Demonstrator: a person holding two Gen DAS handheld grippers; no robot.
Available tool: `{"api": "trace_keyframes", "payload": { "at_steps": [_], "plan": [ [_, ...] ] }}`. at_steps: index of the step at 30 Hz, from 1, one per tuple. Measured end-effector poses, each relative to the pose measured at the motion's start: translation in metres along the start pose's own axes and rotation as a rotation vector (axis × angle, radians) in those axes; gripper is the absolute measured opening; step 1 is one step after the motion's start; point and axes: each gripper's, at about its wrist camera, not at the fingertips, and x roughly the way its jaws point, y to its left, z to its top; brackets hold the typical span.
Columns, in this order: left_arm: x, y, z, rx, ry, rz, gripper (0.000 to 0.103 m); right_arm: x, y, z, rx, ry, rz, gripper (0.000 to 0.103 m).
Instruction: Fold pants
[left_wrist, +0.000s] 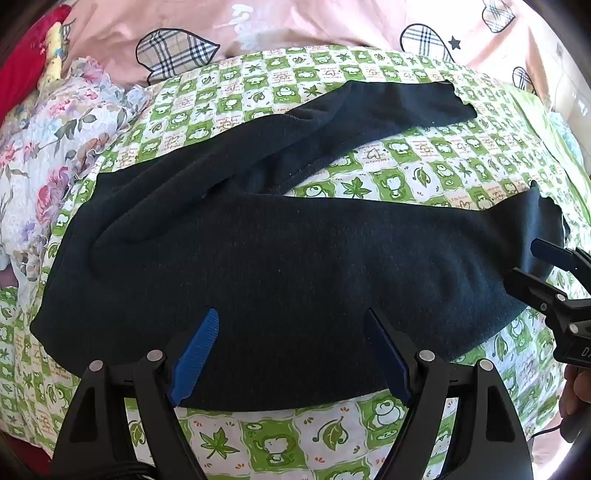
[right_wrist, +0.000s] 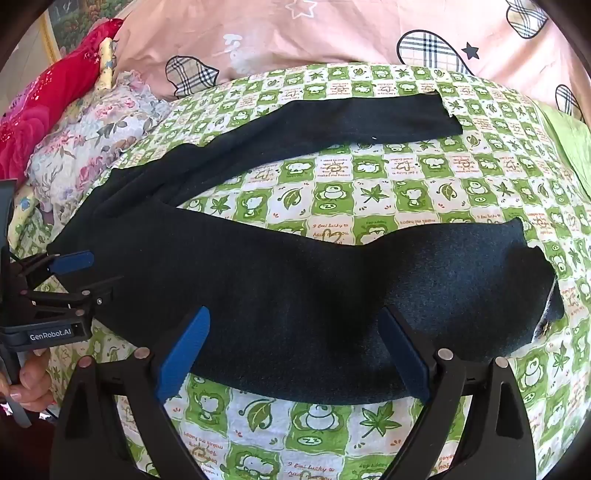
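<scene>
Dark pants (left_wrist: 280, 266) lie flat and unfolded on the green checked sheet (left_wrist: 436, 173), 2 legs spread in a V, waist end toward the floral pillow (left_wrist: 48, 147) side. Far leg runs up toward the pink quilt (left_wrist: 295, 26); near leg runs along the sheet's front edge.

Left gripper (left_wrist: 291, 332): jaws wide apart, nothing between the pads, tips over the near edge of the pants at the upper part of the near leg, close to the waist. Cannot tell if the tips touch the cloth.

Right gripper (right_wrist: 295, 332): jaws wide apart, empty, tips over the near leg of the pants (right_wrist: 295, 280), further toward the cuff end than the left gripper. Contact with the cloth unclear.

In the right wrist view the left gripper (right_wrist: 85, 273) shows at the waist end of the pants, held by a hand (right_wrist: 31, 380). Red fabric (right_wrist: 55, 92) sits beyond the floral pillow, well apart from the pants.
</scene>
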Motion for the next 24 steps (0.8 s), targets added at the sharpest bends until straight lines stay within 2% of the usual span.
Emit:
{"api": "trace_keyframes", "payload": {
  "at_steps": [19, 24],
  "plan": [
    [-0.0009, -0.0049, 0.0006, 0.02, 0.004, -0.012, 0.081, -0.0072, -0.0099, -0.0028, 0.047, -0.004, -0.004, 0.093],
    [-0.0001, -0.0059, 0.0008, 0.021, 0.008, -0.013, 0.081, -0.007, -0.0103, -0.0031, 0.038, -0.027, -0.004, 0.093]
  ]
}}
